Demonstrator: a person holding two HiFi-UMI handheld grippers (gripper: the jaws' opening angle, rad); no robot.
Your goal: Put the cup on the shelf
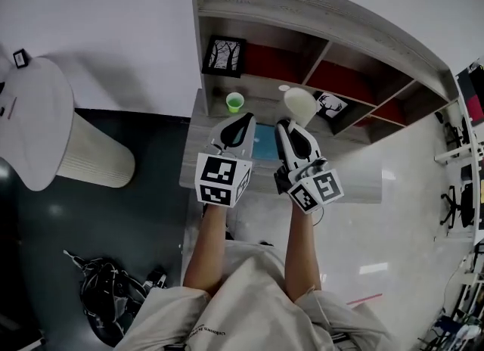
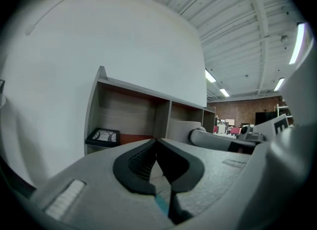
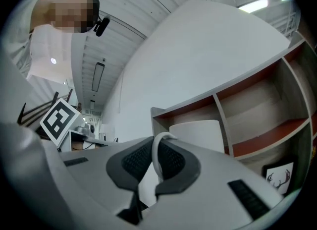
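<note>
A white cup (image 1: 300, 105) hangs in the air in front of the shelf's middle bay, tilted. My right gripper (image 1: 291, 126) is shut on its thin handle (image 3: 155, 157); the cup's body (image 3: 195, 134) rises just past the jaws in the right gripper view. The grey wooden shelf (image 1: 302, 3) with red-brown boards stands on the desk against the wall. My left gripper (image 1: 243, 120) hovers beside the right one, shut with nothing in it; its black pads (image 2: 143, 162) meet at the tips.
A small green cup (image 1: 235, 102) stands in front of the shelf's left bay. A black framed picture (image 1: 224, 56) leans in that bay, and a deer picture (image 1: 330, 105) stands low at the right. A blue sheet (image 1: 265, 141) lies on the desk (image 1: 355, 183).
</note>
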